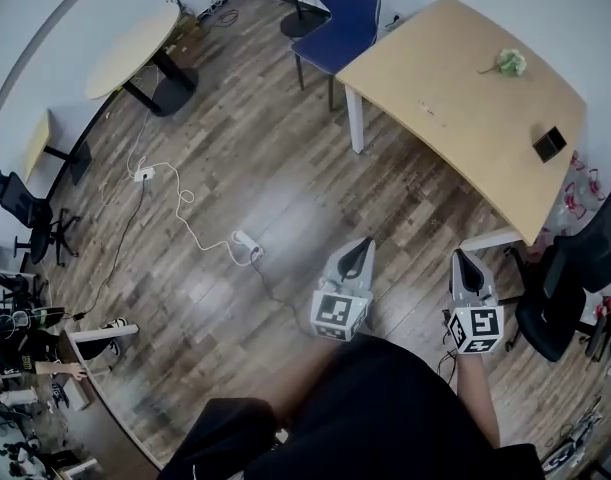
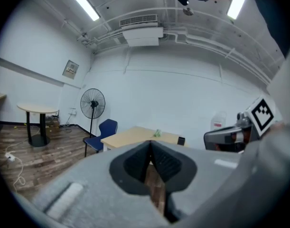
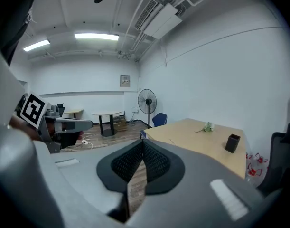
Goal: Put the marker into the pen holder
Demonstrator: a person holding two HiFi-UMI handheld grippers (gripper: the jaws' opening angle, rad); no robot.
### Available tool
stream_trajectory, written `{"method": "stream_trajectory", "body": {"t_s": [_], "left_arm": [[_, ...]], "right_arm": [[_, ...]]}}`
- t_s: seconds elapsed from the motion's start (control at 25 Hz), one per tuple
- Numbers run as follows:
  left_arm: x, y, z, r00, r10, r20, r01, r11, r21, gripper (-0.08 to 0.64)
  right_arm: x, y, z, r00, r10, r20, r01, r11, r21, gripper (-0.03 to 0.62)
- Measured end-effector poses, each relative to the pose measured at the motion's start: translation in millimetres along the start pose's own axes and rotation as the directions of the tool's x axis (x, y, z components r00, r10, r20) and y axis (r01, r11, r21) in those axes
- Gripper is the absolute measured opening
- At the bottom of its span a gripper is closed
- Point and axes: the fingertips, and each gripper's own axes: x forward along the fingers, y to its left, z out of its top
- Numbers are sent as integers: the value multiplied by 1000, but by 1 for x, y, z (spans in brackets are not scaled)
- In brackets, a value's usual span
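The left gripper (image 1: 359, 248) and the right gripper (image 1: 462, 260) are hanging side by side over the wooden floor (image 1: 235, 168), close to the person's body and well apart from the pale wooden surface (image 1: 455, 58). In each gripper's own view the jaws are pressing together at the tips with nothing between them; only floorboards are showing through the slit lower down.

From the right gripper, the black square pen holder (image 1: 550, 144) is standing at about 1 o'clock, upright near the surface's right-hand edge, with its open mouth facing up. A small thin object (image 1: 425, 106), which may be the marker, is lying flat near the middle of the surface, at about 1 o'clock from the left gripper and 11 o'clock from the right one. Its long axis is seeming to run roughly from 10 to 4 o'clock in the head view, though it is too small to tell which end is which. It is lying well apart from the pen holder, at about 10 o'clock from it. A green sprig (image 1: 507, 63) is resting at the surface's far side.
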Motion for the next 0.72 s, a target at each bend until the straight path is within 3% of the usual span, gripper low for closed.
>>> {"method": "stream_trajectory", "body": {"t_s": [0.2,0.28,0.44,0.52,0.72], "left_arm": [[50,57,20,999,-39,11,39,999,9,2],[63,77,32,999,-44,31,43,999,24,2],[90,109,50,995,-75,59,76,997,-17,2],[101,121,57,994,-88,68,88,996,6,2],[120,151,63,995,-81,66,79,996,32,2]], "right_arm": [[57,-41,19,994,-101,-42,102,995,22,3],[78,-46,27,993,-114,-44,115,993,38,3],[110,-55,33,985,-161,-59,164,985,60,3],[122,-58,31,979,-189,-73,194,978,70,3],[148,-56,31,979,-182,-94,188,980,70,3]]}}
